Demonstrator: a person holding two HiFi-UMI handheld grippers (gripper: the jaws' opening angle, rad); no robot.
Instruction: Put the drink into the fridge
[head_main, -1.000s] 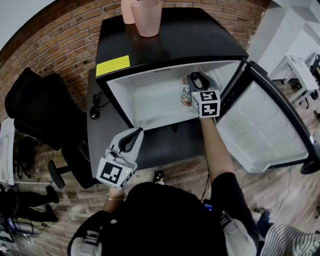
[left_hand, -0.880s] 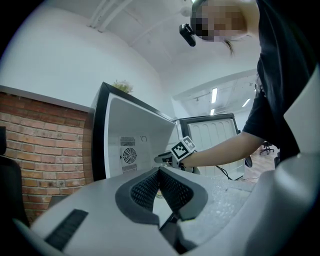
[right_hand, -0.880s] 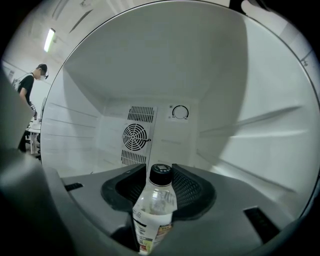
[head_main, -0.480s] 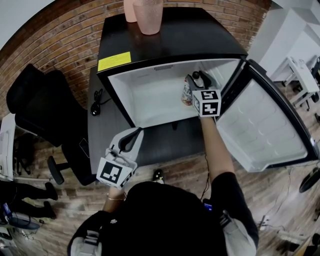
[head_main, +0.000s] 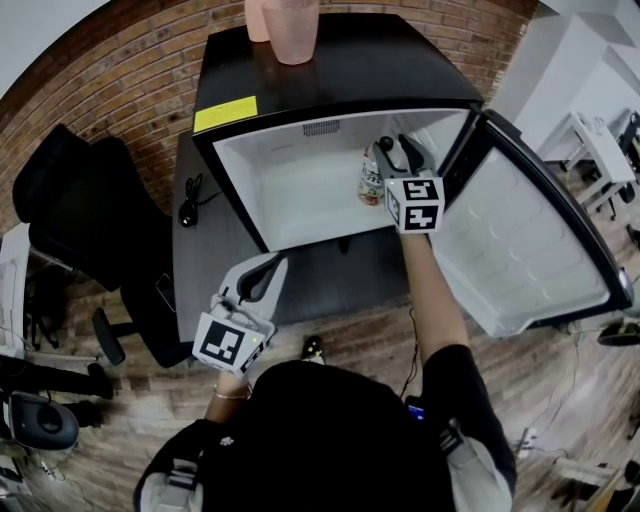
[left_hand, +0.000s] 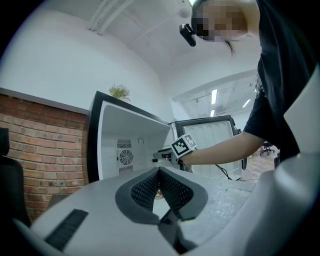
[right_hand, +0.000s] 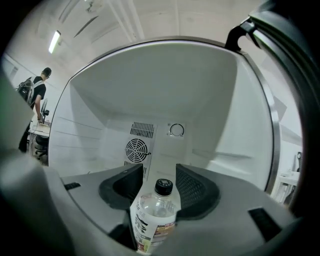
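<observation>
A clear drink bottle (head_main: 369, 180) with a black cap and a printed label stands upright inside the open black mini fridge (head_main: 300, 190), on the right side of its white interior. My right gripper (head_main: 393, 150) reaches into the fridge. Its jaws have just been opening, and the bottle (right_hand: 154, 215) stands between them with the pads clear of it. In its own view the right gripper (right_hand: 159, 172) faces the fan grille on the back wall. My left gripper (head_main: 266, 270) hangs shut and empty in front of the fridge; the left gripper (left_hand: 159, 172) points at the open fridge (left_hand: 120, 145).
The fridge door (head_main: 530, 240) is swung wide open to the right. Two pink vases (head_main: 292, 30) stand on the fridge top. A black office chair (head_main: 70, 230) is at the left, by the brick wall. A white desk (head_main: 590, 140) stands far right.
The right gripper's fingers have spread apart around the bottle and the hand has lifted slightly. The bottle stays standing in the fridge. The left gripper has not moved.
</observation>
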